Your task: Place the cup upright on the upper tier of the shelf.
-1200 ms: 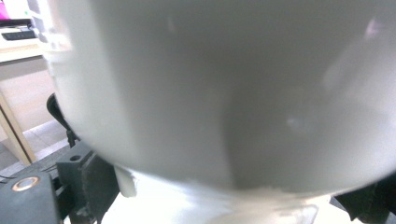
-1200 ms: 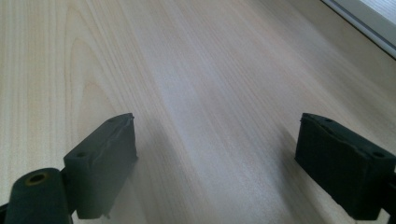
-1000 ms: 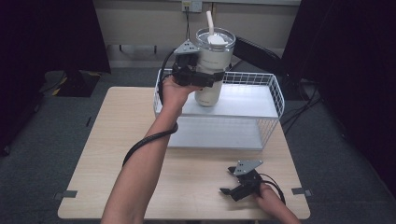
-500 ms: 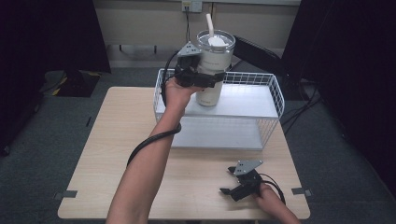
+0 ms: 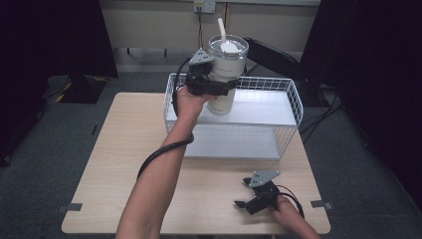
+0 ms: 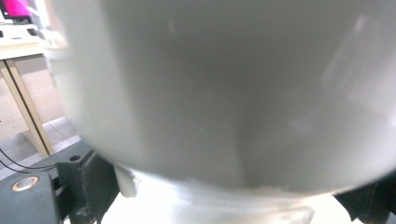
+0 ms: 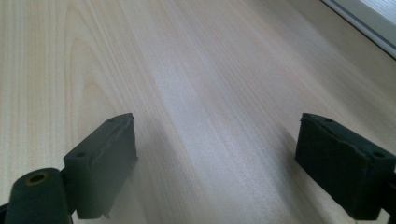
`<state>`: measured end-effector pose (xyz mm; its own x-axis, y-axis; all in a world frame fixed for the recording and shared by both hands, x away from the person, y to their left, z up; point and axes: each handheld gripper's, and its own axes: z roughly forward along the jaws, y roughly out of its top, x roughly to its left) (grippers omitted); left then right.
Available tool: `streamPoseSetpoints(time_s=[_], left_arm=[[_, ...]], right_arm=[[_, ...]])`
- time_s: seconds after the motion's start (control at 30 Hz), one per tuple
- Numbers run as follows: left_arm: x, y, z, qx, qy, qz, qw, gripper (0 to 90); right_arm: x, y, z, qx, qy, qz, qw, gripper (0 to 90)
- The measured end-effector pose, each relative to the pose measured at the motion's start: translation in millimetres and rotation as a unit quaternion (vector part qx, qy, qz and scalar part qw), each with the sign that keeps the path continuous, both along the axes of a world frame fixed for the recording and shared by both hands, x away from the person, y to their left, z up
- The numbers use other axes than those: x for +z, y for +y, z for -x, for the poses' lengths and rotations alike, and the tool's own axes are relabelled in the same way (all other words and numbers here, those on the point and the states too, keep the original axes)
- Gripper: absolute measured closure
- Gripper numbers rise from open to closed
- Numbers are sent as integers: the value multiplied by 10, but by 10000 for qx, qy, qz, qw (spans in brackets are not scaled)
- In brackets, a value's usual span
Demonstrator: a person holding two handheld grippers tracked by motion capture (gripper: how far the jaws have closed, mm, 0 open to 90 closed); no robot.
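High view: left tool [image 5: 211, 85] clamped around the mid-body of a white tumbler [image 5: 225, 74], held upright in the air above the wire basket [image 5: 293, 102]. Tumbler: tall, smooth, cream-white, tapering toward its base, clear lid, white straw standing from the top. Basket: white wire grid walls, pale flat liner, sitting at the far half of the tabletop [image 5: 114, 164], which is light wood-grain laminate. Right tool [image 5: 244, 199] lies low on the near edge of the tabletop, well apart from the basket, holding nothing.

Left gripper view: tumbler [image 6: 224, 93] close and blurred, glossy pale curved wall, narrower white base below. Dark jaw pads press in from either side at the bottom corners.

Right gripper view: right tool [image 7: 217, 163] spread wide, two matte black rubber-like pads with bare tabletop [image 7: 196, 70] between them.

Step in hand, as judged: carrying the tumbler over the basket. Next move calls for a level descent, kept upright, clear of the wire rim, then release.
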<state>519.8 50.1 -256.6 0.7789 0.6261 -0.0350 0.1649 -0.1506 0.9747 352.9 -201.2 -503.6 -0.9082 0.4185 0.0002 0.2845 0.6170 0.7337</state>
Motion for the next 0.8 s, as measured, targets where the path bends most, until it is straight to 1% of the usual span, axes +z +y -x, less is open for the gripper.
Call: streamPoseSetpoints(time_s=[0.1, 0.13, 0.17, 0.37, 0.4, 0.63, 0.7, 0.8], left_arm=[[-16, 12, 7, -27, -58, 16, 10000, 92], [-25, 15, 11, -15, -64, 58, 10000, 92], [-26, 21, 12, -26, -69, 44, 10000, 92], [-62, 71, 36, -68, -131, 118, 9998, 91], [-61, 68, 43, -63, -146, 84, 9998, 91], [-78, 69, 46, -54, -169, 118, 9998, 89], [-81, 68, 52, -42, -206, 38, 9998, 90], [-80, 72, 55, -41, -200, 14, 9998, 91]], right_arm=[[0, 0, 0, -2, 1, -1, 10000, 119], [0, 1, 1, -3, 2, -2, 10000, 119], [0, 1, 1, -4, 5, -1, 10000, 120], [0, 0, -1, 1, -17, -1, 10000, 119], [0, 1, -1, -2, -12, -7, 10000, 119], [0, 1, 0, -2, -13, -5, 10000, 119], [-1, 1, 0, -2, -15, -5, 10000, 119], [-1, 1, 0, -1, -15, -6, 10000, 119]])
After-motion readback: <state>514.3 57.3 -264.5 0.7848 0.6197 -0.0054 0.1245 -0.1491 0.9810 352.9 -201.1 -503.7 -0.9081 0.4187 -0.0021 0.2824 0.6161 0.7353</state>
